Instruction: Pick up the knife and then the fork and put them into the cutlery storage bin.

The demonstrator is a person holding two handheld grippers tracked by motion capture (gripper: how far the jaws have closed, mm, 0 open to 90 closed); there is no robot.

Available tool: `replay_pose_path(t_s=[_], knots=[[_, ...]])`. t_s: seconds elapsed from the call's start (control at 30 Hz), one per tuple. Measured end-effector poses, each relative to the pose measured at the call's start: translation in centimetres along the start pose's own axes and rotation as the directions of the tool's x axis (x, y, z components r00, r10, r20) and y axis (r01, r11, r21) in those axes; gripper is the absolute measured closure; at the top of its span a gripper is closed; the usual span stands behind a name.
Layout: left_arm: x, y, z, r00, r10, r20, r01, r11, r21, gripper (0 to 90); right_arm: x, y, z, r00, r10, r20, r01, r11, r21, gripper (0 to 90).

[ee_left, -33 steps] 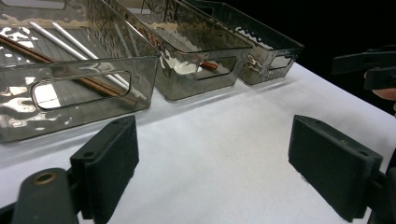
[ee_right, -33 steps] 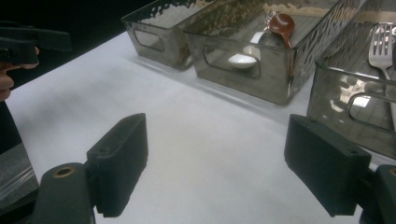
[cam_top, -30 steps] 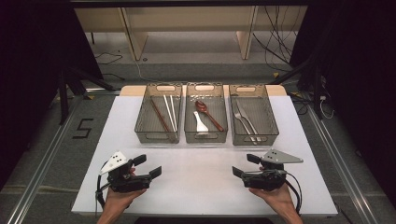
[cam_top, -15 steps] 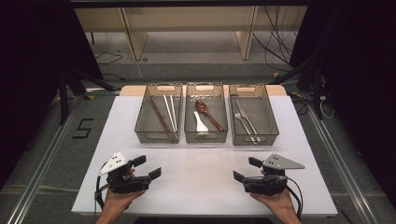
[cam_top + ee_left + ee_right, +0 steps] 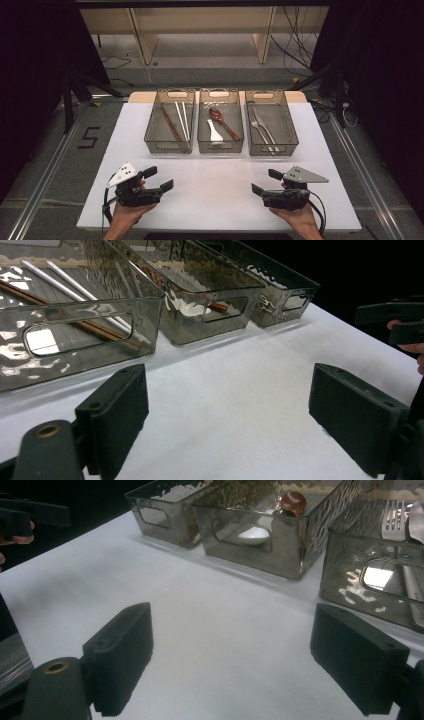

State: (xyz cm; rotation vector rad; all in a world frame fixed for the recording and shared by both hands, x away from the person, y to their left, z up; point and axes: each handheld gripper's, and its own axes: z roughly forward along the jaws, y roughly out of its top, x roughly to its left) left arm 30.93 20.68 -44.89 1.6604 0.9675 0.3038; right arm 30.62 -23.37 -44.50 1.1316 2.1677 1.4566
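Near the table's front edge, left gripper (image 5: 159,179) and right gripper (image 5: 264,182) both sit low over the bare white table (image 5: 215,185), jaws spread wide, nothing between them. Nearest things are three smoked-clear plastic bins in a row at the far side, well apart from both grippers. Left bin (image 5: 169,148) lies ahead of the left gripper: one pair of brown chopsticks (image 5: 171,126) and one pair of pale chopsticks (image 5: 182,120), lying lengthwise. Middle bin (image 5: 220,148) sits between the two grippers' lines: one brown wooden spoon (image 5: 222,121) angled across, one white ceramic spoon (image 5: 214,132) beside it. Right bin (image 5: 273,150) lies ahead of the right gripper: metal fork (image 5: 260,126) plus a second metal piece (image 5: 268,131) beside it, type unclear. Each bin has a cut-out handle in its end walls and rippled sides; adjacent bins stand just beside each other. Each hand grips its tool from the rear, with the grey three-cornered plate up.
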Motion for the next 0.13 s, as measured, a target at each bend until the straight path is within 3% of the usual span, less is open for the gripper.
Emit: replay_pose_path(t_s=[0.13], knots=[[0.01,0.00,0.00,1.0000,0.001,0.000,-0.001,1.0000,0.000,15.6,0.01,-0.03,0.12,1.0000,-0.004,0.000,0.004,1.000,0.006,18.0]])
